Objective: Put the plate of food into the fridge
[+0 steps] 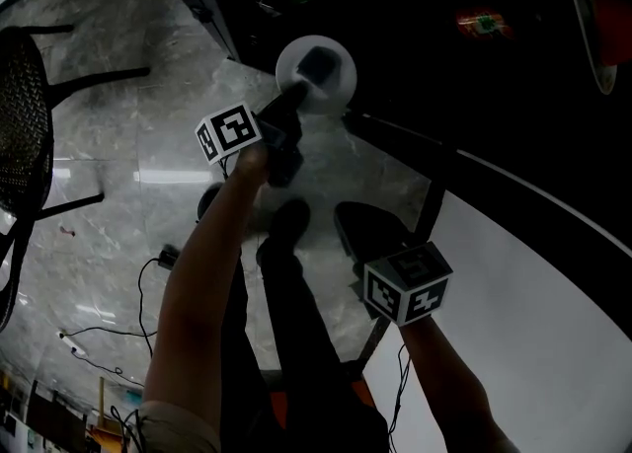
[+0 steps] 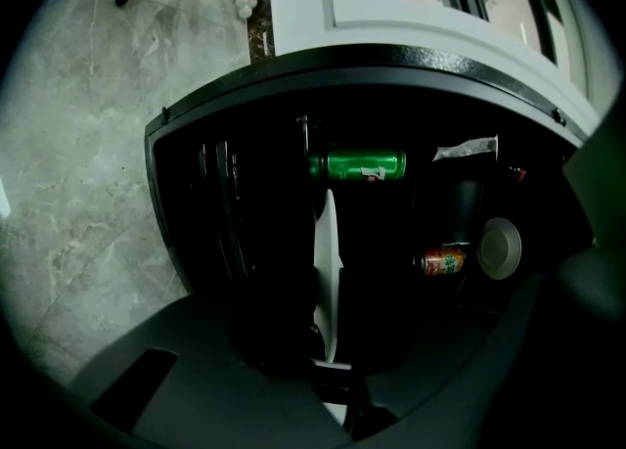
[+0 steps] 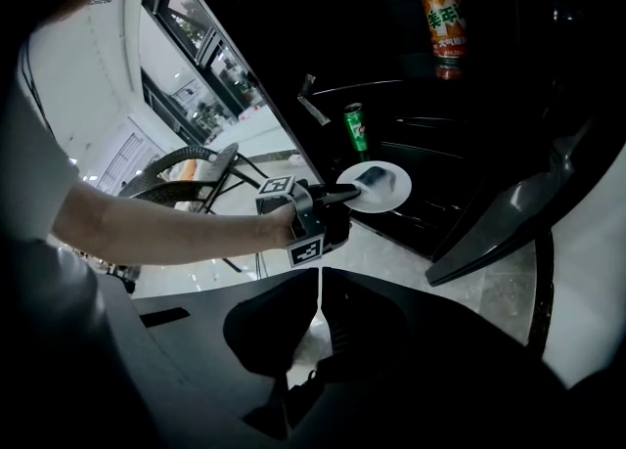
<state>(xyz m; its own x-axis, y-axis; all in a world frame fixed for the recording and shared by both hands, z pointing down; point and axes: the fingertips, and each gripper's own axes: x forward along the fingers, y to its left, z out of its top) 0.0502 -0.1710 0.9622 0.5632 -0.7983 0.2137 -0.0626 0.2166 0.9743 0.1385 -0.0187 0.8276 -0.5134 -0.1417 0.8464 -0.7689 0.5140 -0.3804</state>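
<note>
Head view: open black fridge (image 1: pixel 474 66), interior dark. Round white plate (image 1: pixel 338 88) carrying a dark lump of food (image 1: pixel 316 63) sits at the fridge's opening, not yet on a shelf. Left claw (image 1: pixel 294 98) is clamped on the plate's near rim only. Right claw (image 3: pixel 318 312) is closed and empty, below the fridge's opening. Risk: the one-edge grip lets the plate tilt and the food slide, and the rim may clip the green can (image 2: pixel 357 164) inside the fridge.
</note>
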